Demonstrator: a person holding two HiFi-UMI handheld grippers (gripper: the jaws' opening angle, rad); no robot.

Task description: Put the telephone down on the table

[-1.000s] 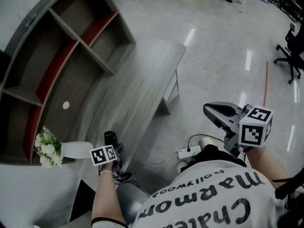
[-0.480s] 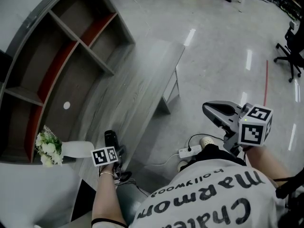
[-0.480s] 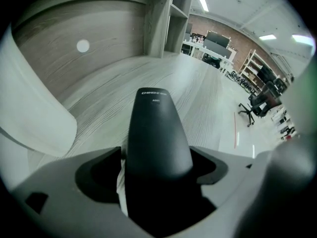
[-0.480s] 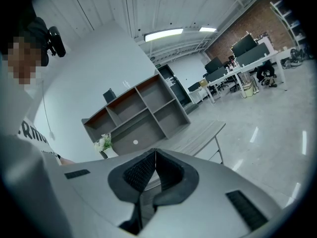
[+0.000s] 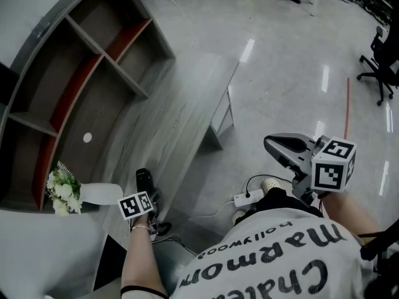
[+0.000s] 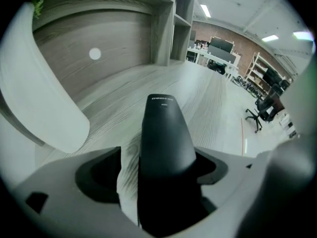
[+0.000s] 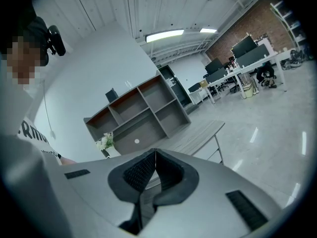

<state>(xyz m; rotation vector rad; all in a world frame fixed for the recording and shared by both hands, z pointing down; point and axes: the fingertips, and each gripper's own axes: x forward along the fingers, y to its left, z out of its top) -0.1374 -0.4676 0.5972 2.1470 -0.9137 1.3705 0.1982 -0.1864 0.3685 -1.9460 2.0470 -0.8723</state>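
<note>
Left gripper view shows my left claw [image 6: 159, 168] with its two jaws spread wide. They have just been opening. The black telephone [image 6: 163, 128] is between them, but the pads are not squeezing it. I can see a strip of table [image 6: 198, 90] in the gap on one side of it. So I think my left claw has let go.

The telephone looks like it is lying on the grey wooden table, close to the end nearest to me. It points along the table toward the far end. The white vase [image 6: 39, 98] is just beside it, near the table's left edge.

My right claw [image 7: 154, 175] is closed, pad against pad, with nothing in it. In the head view it hangs out over the floor, well apart from the table.

I think the job is almost done. The telephone seems to be down. What is left is to lift my left claw up and away without bumping the telephone. I cannot be sure that it lies flat, because my claw hides its near end.

Now I count. One telephone. One table. Two claws, one in each hand. One vase with one bunch of white flowers [image 5: 61, 195]. One big shelf unit [image 5: 81, 73] behind the table. One power strip [image 5: 249, 198] on the floor.
</note>
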